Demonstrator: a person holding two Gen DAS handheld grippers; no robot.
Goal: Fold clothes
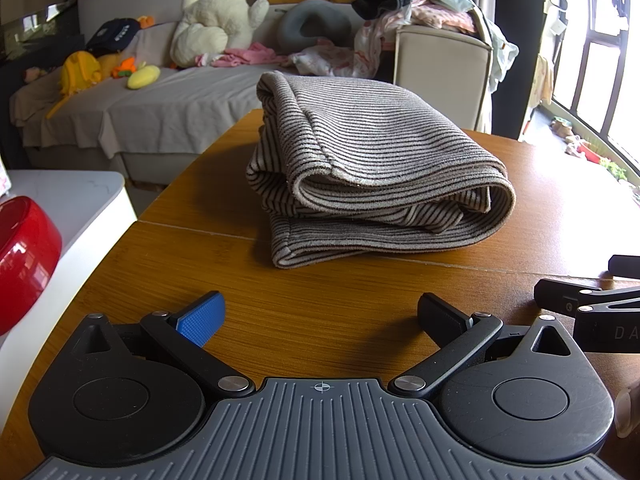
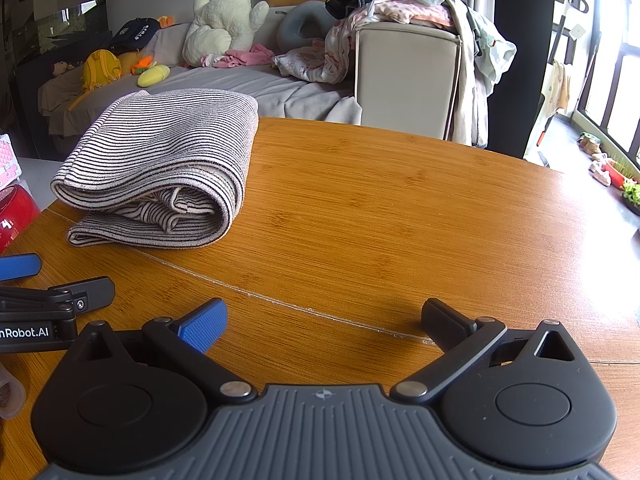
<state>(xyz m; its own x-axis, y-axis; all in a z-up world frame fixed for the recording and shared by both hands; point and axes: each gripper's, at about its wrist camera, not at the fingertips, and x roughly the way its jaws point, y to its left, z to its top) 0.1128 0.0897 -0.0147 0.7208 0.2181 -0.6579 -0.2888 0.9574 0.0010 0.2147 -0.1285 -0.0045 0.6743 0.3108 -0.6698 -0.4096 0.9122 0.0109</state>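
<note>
A grey-and-black striped garment (image 1: 360, 168) lies folded into a thick bundle on the wooden table (image 1: 200, 264), straight ahead in the left wrist view. It lies at the left in the right wrist view (image 2: 160, 168). My left gripper (image 1: 320, 316) is open and empty, held low over the table a short way in front of the bundle. My right gripper (image 2: 324, 320) is open and empty, to the right of the bundle and apart from it. Each gripper shows at the edge of the other's view, the right one (image 1: 588, 304) and the left one (image 2: 52, 284).
A red bowl (image 1: 24, 260) sits on a white surface left of the table. A sofa (image 1: 160, 100) with plush toys stands behind the table. A beige chair (image 2: 404, 76) piled with clothes stands at the table's far edge. A seam (image 2: 280, 300) crosses the tabletop.
</note>
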